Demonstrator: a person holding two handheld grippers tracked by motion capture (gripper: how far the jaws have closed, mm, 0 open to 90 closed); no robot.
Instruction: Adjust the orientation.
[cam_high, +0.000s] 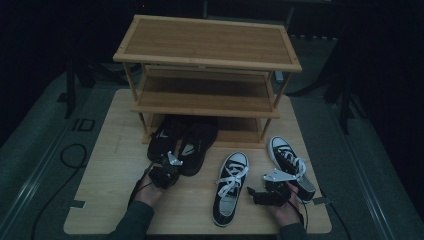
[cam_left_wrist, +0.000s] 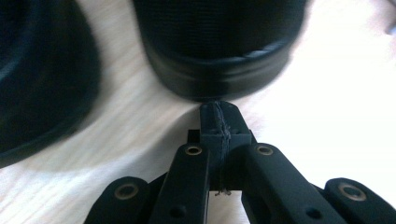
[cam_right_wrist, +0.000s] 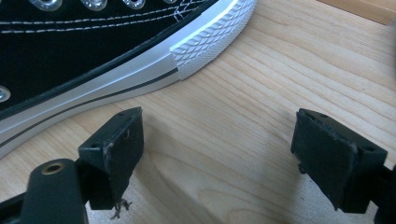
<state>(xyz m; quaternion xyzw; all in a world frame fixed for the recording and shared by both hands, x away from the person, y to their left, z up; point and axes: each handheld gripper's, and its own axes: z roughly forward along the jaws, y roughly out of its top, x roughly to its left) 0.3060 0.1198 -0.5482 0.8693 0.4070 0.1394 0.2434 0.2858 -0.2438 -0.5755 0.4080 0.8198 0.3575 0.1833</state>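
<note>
— Any writing or brand marks you can read?

— None legible. The pair of plain black slip-on shoes (cam_high: 182, 142) shows a pale patch inside one, too small to read. They sit just left of centre in the high view, toes tucked under the lowest tier of the three-tier bamboo shoe rack (cam_high: 207, 57), heels out on the pale wooden tabletop (cam_high: 107, 165).

— And the left hand-held gripper (cam_high: 167, 170)?

— Its jaws are pressed together with nothing between them, tips right at the rounded, dark heel (cam_left_wrist: 217, 70) of one slip-on; in its own view that heel has a smooth rubbery band at the sole. A frayed thread hangs from the pads.

— The right hand-held gripper (cam_high: 255, 192)?

— Jaws wide apart, empty, low at the lower right of the high view. It lies between two black canvas lace-up sneakers with white soles: one (cam_high: 229, 187) at lower centre, the other (cam_high: 292, 167) towards the right edge. Its own view shows a sneaker's white rubber toe bumper (cam_right_wrist: 210, 39) with diamond ribbing, metal eyelets and white stitching at the upper left.

— Room to move?

— Bare wood grain lies between the right jaws. The tabletop's left side is free; a strip of tape (cam_high: 76, 203) sits on its lower left edge.
</note>
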